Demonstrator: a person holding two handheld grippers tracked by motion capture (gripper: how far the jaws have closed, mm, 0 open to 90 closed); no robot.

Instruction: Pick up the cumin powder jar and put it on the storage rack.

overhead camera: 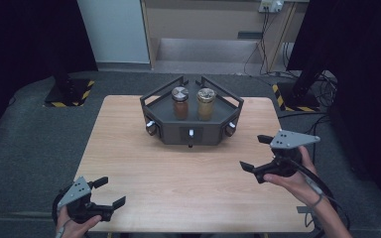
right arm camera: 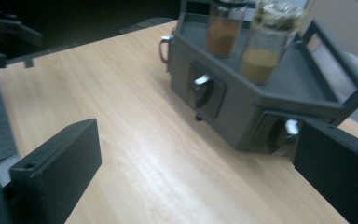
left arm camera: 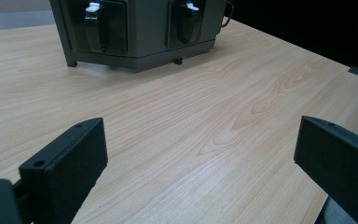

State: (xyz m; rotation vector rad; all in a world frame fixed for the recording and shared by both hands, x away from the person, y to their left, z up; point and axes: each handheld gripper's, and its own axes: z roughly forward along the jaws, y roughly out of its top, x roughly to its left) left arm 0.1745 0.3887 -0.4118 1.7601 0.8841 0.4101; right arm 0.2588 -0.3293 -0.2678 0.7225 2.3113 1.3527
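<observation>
A dark grey angular stand (overhead camera: 171,133) sits at the table's far middle with two glass jars on its top shelf. The left jar (overhead camera: 180,102) holds brown powder under a silver lid; the right jar (overhead camera: 206,103) holds yellowish powder. Small white-tipped knobs (overhead camera: 191,133) sit on its front faces. My left gripper (overhead camera: 111,191) is open at the near left table edge, well short of the stand (left arm camera: 135,32). My right gripper (overhead camera: 254,152) is open to the right of the stand, level with its right front face. In the right gripper view its jaws frame the stand (right arm camera: 242,116) and both jars (right arm camera: 223,32), touching nothing.
The wooden table (overhead camera: 178,183) lies bare between the grippers and the stand. Dark floor surrounds it, with black posts on hazard-striped bases (overhead camera: 69,91) at the back left and right, and cables (overhead camera: 322,84) at the back right.
</observation>
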